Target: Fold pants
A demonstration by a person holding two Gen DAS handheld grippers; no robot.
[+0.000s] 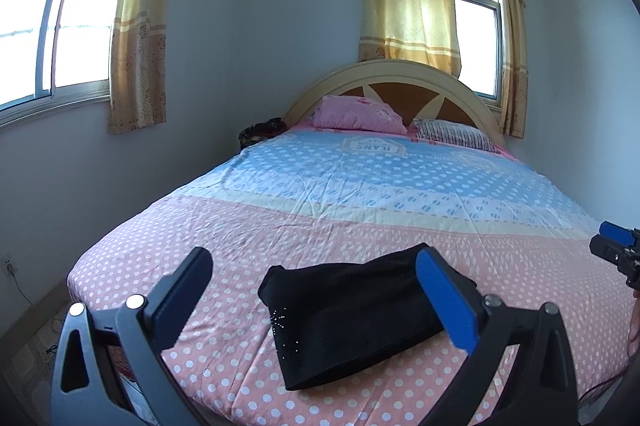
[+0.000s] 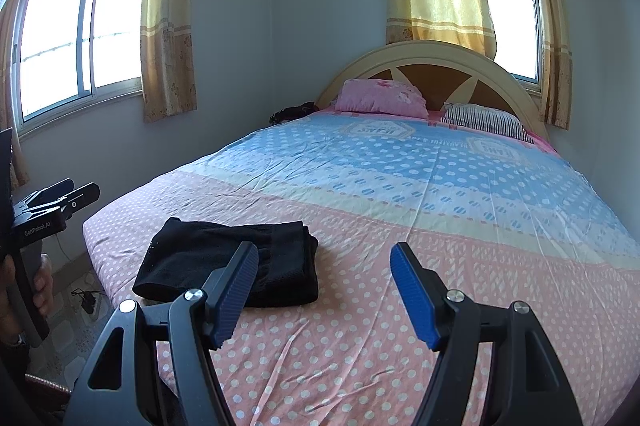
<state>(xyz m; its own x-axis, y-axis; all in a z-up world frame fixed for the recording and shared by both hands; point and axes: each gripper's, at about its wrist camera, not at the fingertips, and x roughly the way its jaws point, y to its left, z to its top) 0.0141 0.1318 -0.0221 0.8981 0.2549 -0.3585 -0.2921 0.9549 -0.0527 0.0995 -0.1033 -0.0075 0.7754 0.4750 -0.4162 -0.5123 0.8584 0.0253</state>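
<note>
Pants (image 1: 352, 318): black, folded into a compact stack, near the foot edge of the bed (image 1: 360, 194).
Left gripper (image 1: 316, 290): fingers spread, holding nothing, above the bed's foot.
Right gripper (image 2: 324, 290): likewise spread, empty.
Handling: probably soft, light, limp; best pinched at a folded edge.

Pants (image 2: 228, 260) on bed (image 2: 400, 210), pillows (image 2: 380, 98) behind

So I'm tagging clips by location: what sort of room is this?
A home bedroom, most likely: a bed with a polka-dot pink and blue sheet, pink and striped pillows against an arched headboard, and curtained windows.
</note>
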